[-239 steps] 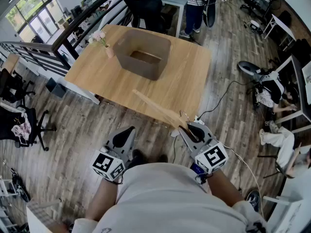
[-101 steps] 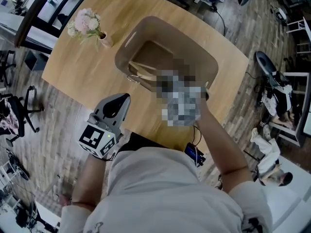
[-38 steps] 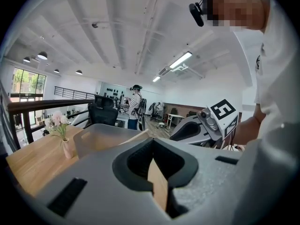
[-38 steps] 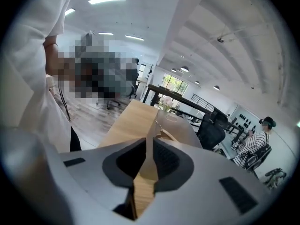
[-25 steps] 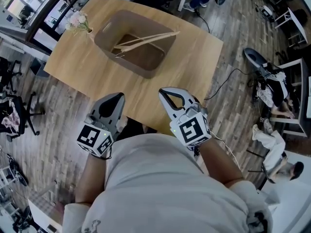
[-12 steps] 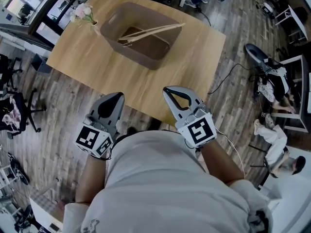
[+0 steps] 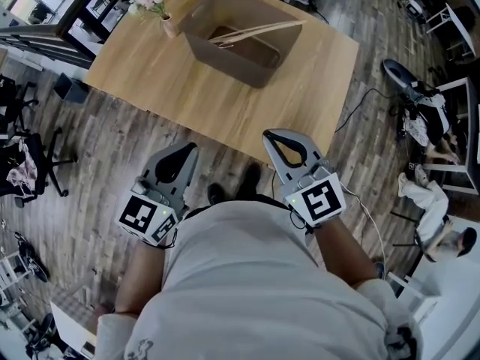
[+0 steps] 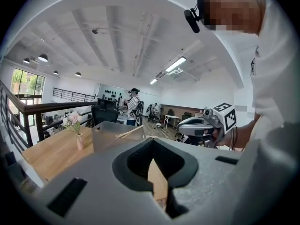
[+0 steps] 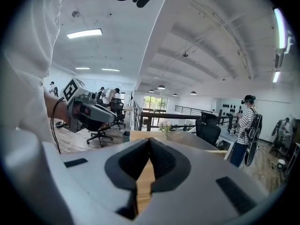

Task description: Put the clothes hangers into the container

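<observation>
both left gripper and right gripper are closed, empty, well apart from the container, hangers overhang its rim, so i'd seat them lower.

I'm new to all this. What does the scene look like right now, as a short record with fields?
table: wooden table, on a wood floor
bin: grey-brown bin, on the far part of the table
hangers: wooden hangers lying in the bin, ends poking over its rim
vase of flowers: vase of flowers beside the bin
left tool: left tool shut, empty, held in front of the person
right tool: right tool shut, empty, by the table's near edge
</observation>
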Demonstrator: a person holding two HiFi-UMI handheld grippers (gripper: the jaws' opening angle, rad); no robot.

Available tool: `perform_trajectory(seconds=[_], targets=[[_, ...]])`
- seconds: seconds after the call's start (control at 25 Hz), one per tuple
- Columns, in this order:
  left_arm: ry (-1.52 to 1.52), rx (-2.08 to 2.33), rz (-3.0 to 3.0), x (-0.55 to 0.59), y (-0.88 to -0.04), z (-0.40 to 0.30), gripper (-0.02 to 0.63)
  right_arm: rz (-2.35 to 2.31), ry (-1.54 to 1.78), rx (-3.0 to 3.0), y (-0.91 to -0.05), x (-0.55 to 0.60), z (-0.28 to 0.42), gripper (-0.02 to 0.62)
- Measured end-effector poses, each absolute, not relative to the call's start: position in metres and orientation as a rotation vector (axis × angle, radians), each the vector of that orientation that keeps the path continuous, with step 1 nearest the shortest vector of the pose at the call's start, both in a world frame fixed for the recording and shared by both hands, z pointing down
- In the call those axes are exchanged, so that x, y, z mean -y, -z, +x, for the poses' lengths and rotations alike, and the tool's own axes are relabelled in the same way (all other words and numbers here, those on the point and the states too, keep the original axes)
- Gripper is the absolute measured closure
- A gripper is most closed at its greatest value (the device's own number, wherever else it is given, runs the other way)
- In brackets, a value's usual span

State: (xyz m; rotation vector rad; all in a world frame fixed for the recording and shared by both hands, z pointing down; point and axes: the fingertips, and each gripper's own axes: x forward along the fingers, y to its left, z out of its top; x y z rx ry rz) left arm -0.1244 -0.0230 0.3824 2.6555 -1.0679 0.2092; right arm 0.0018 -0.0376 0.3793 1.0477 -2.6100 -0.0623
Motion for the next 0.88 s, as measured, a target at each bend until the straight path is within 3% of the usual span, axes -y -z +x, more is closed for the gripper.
perform_trajectory(seconds=[0.44, 0.88], targets=[[-0.204, 0.956, 2.649, -0.034, -0.393, -0.166, 0.6, 1.167, 0.02, 2.553, -0.382, -0.026, -0.027, 0.589], [-0.183, 0.938, 2.684, -0.068, -0.388, -0.129, 0.6, 1.217, 0.06, 2.526, -0.372, -0.063, 0.015, 0.589]])
